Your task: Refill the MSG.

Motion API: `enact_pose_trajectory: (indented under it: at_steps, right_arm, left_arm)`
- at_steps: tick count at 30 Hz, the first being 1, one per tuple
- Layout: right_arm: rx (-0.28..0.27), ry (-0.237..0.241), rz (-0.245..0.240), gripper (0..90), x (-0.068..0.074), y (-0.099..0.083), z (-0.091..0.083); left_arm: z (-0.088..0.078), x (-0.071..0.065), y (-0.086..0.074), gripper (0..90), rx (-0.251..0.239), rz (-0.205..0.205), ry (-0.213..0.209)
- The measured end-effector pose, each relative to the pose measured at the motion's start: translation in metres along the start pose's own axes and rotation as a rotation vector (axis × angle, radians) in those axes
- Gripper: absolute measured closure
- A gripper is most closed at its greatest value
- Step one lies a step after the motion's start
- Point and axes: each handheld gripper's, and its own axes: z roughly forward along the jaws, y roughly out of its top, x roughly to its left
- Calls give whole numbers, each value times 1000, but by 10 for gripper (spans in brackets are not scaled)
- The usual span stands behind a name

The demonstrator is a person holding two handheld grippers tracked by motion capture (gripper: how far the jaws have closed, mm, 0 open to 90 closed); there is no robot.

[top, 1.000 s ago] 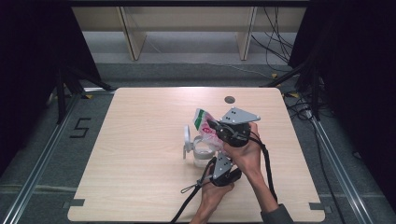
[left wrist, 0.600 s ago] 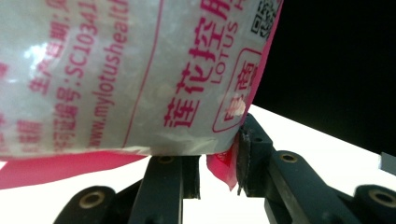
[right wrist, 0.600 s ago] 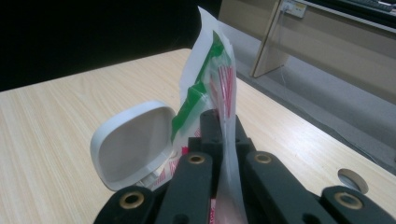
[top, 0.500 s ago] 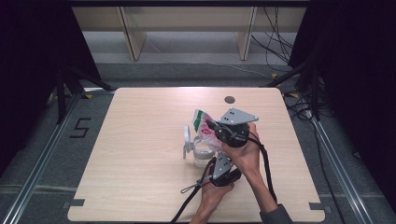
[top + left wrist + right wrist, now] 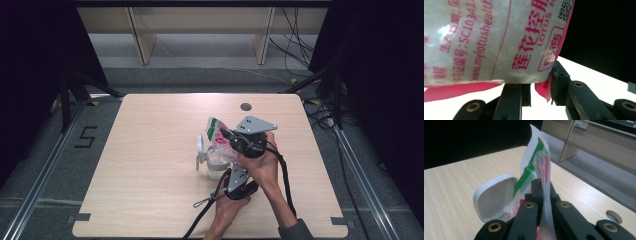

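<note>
The bag (image 5: 218,135) stands tilted between the two grippers near the middle of the table (image 5: 150,175), its printed face close before the left gripper (image 5: 540,82); the right gripper (image 5: 543,192) is clamped tight on the bag's thin top edge, the left gripper's jaws narrowly pinch its lower pink seam; a white container (image 5: 212,165) with its lid (image 5: 495,196) flipped open sits just beside and under the bag; bare tabletop lies well apart on every side; both hands (image 5: 260,165) reach in from the near edge, right above left.
</note>
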Motion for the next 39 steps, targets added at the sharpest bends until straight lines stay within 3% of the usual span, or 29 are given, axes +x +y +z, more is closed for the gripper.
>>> enact_pose_trajectory:
  at_steps: [13, 18, 19, 23, 39]
  right_arm:
    - [-3, -6, 1, 900, 0, -1, 1]
    - [-4, -4, -13, 900, 1, 0, 2]
    - [-10, -13, -38, 900, -1, 0, 1]
    - [4, -2, 2, 900, 2, -1, 2]
    - [5, -2, -24, 900, 1, 1, 4]
  left_arm:
    - [0, 0, 0, 730, 1, -1, 0]
    - [0, 0, 0, 730, -5, -4, 3]
    - [0, 0, 0, 730, -6, -6, 2]
    - [0, 0, -1, 730, -4, -4, 2]
    - [1, -1, 1, 731, 1, -10, 13]
